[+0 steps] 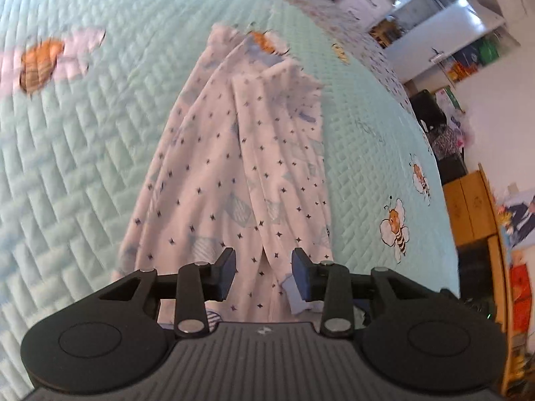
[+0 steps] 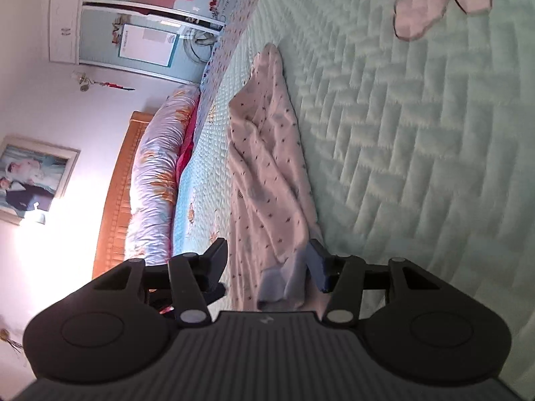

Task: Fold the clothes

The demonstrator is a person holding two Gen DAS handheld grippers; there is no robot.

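Note:
A white garment [image 1: 234, 153] with small dark stars and pale blue patches lies in a long folded strip on the mint quilted bedspread [image 1: 83, 133]. My left gripper [image 1: 264, 269] hovers over its near end, jaws apart, with cloth below and between the fingers but no pad pressing on it. In the right wrist view the same garment [image 2: 267, 167] runs away from my right gripper [image 2: 267, 264]. Its jaws stand wide over the end with a pale blue cuff [image 2: 277, 284]. The cloth fills the gap there, and I see no firm pinch.
The bedspread [image 2: 418, 133] carries printed bees [image 1: 396, 225]. A rolled floral duvet [image 2: 160, 173] lies against the wooden headboard [image 2: 117, 193]. Past the bed's edge stand a wooden cabinet [image 1: 471, 207] and a dark bag [image 1: 431, 110].

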